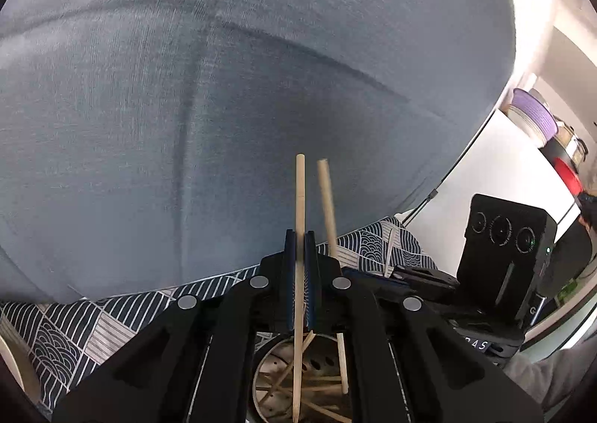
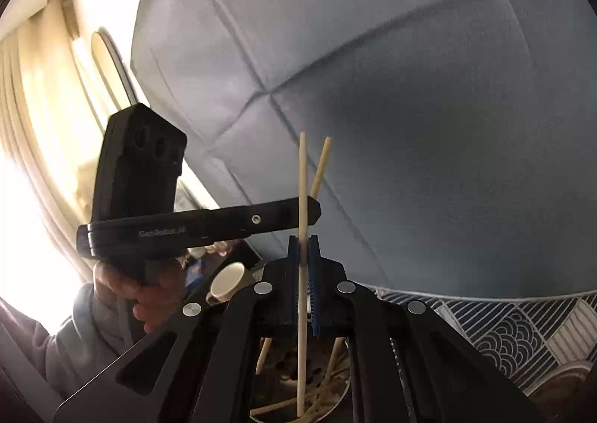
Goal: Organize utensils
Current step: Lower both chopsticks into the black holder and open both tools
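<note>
Wooden chopstick (image 1: 299,199) upright, pinched in our left gripper (image 1: 299,236) jaws; our right gripper (image 2: 303,242) jaws pinch a pale chopstick (image 2: 302,180). Both stand over the metal holder (image 1: 268,367) of chopsticks.

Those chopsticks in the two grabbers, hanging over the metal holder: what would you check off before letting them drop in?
1. Left gripper shut on a chopstick: ok.
2. Right gripper shut on its chopstick: ok.
3. Each lower tip points into the metal holder: ok.
4. Holder has room among the chopsticks already inside: ok, gaps show.
5. The two grippers clear of each other: cannot tell; they look close.
6. Tips touching the holder's bottom: cannot tell.
</note>
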`<state>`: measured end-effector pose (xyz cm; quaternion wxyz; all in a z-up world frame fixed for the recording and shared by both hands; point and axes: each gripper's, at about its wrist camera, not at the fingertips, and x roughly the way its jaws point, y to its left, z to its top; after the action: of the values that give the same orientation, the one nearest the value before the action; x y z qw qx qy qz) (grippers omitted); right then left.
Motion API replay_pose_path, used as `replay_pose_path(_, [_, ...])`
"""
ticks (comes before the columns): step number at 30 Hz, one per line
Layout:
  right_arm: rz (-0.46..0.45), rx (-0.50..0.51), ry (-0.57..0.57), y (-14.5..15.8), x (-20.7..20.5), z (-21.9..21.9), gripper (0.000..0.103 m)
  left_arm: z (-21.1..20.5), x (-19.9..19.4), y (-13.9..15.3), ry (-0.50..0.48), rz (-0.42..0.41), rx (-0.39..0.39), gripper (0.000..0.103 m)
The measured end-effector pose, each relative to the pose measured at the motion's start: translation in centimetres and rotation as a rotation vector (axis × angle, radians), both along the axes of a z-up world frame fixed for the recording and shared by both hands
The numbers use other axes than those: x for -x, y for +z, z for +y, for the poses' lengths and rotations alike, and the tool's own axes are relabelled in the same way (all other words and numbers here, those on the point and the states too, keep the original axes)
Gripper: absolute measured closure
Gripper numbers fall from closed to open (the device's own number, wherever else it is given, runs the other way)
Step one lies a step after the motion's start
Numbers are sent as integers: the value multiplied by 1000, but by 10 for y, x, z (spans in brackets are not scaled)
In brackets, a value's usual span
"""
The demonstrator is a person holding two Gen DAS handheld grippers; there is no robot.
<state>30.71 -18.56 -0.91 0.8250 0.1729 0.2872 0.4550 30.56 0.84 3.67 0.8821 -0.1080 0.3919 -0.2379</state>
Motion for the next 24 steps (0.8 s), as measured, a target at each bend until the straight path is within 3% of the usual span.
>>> replay_pose_path(7, [32, 41, -7, -8, 2, 7, 95, -1, 18, -18, -16, 16, -45, 98])
replay_pose_path(15, [33, 30, -55, 12, 14, -4, 94, 1, 35, 0, -4, 18, -68, 98])
replay_pose_path(17, [29, 23, -72, 16, 19, -12, 94, 0, 42, 8, 3, 10, -70, 95])
replay_pose_path(19, [27, 25, -86, 20, 23, -14, 92, 4, 51, 13, 8, 10, -63, 81])
replay_pose_path(24, [16, 26, -104, 31, 36, -18, 74, 16, 73, 20, 44, 31, -87, 74])
